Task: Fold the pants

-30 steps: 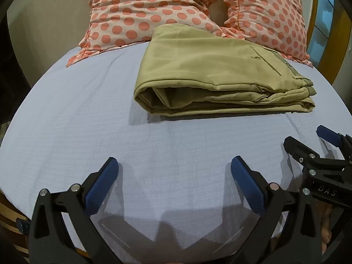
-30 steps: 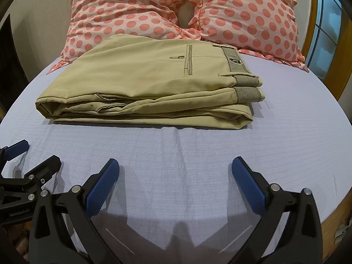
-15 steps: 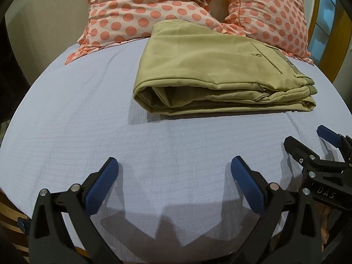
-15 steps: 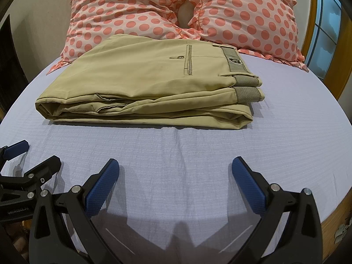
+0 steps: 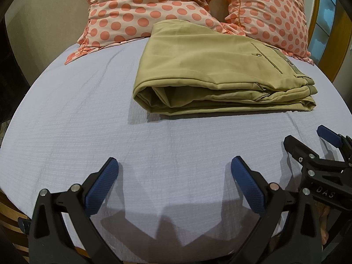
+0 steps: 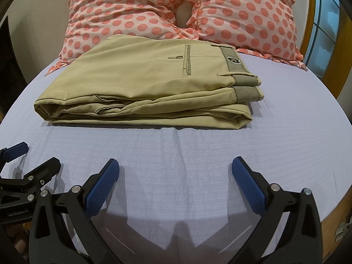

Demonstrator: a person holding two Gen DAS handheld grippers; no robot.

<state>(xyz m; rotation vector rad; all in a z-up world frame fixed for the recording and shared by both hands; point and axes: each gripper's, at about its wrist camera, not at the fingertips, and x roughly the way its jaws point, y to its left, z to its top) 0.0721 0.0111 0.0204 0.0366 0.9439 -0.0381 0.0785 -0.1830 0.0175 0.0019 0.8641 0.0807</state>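
Note:
Khaki pants [image 5: 209,72] lie folded in a flat stack on the lavender bed sheet [image 5: 77,110], waistband to the right, back pocket on top. They also show in the right wrist view [image 6: 149,88]. My left gripper [image 5: 173,171] is open and empty, low over the sheet, well short of the pants. My right gripper [image 6: 175,171] is open and empty, also short of the pants. The right gripper shows at the right edge of the left wrist view [image 5: 308,140]. The left gripper shows at the left edge of the right wrist view [image 6: 33,156].
Two pink polka-dot pillows [image 6: 123,19] [image 6: 248,15] lean behind the pants. A wooden frame and window [image 6: 323,28] stand at the right. The bed's front edge [image 6: 330,215] lies just under the grippers.
The left wrist view has tilted slightly, so the pants sit a little lower in it. The pants and right gripper have not moved.

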